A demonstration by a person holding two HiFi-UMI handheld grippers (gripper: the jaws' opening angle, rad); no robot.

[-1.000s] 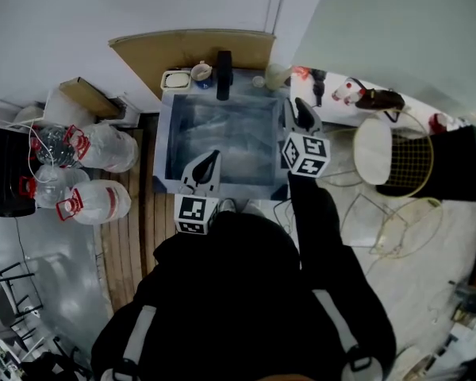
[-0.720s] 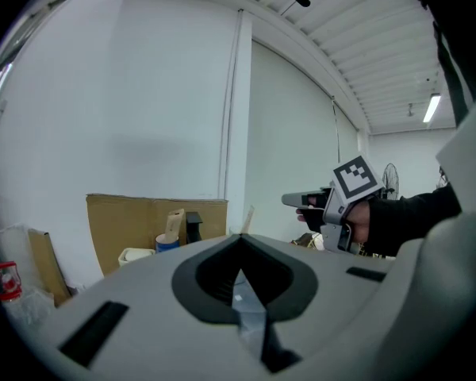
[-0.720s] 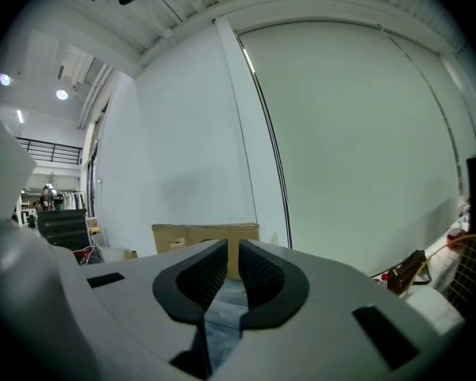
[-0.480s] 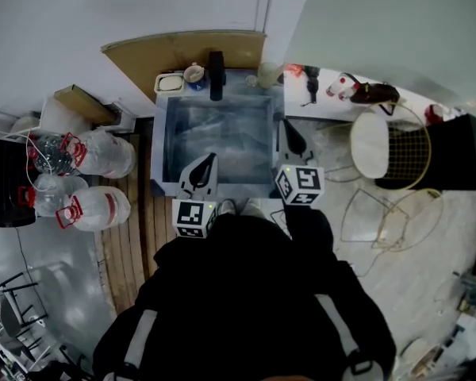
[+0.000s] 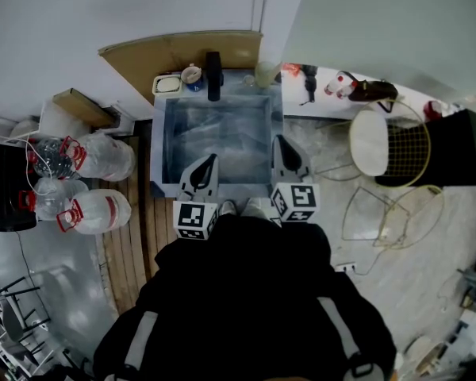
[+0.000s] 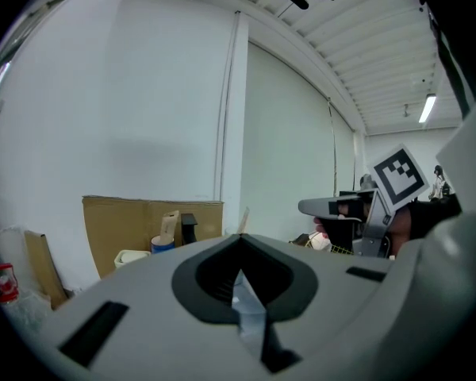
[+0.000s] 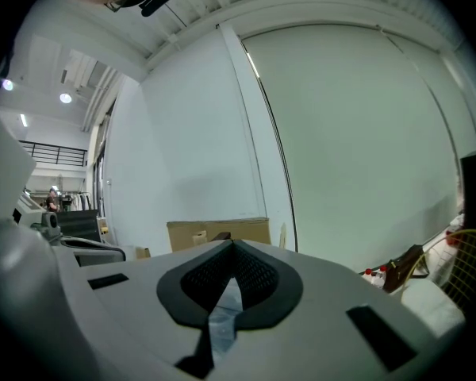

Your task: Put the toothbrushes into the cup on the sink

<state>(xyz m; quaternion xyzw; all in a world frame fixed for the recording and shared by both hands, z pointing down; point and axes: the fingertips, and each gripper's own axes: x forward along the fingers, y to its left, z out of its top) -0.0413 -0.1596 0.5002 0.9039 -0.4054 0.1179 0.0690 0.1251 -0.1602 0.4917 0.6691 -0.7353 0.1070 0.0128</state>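
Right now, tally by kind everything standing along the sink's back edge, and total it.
Cups: 2 (blue cup, clear cup)
White dish: 1
Faucet: 1
Total: 4

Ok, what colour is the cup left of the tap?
The cup is blue; clearest in the left gripper view.

No words, numbers or brand names can be read anywhere. Only black-and-white square patterns are shown, on the marker cube [image 5: 194,219] of the left gripper [image 5: 213,159] and on the marker cube [image 5: 295,202] of the right gripper [image 5: 280,141]. No letters or digits are formed by them.
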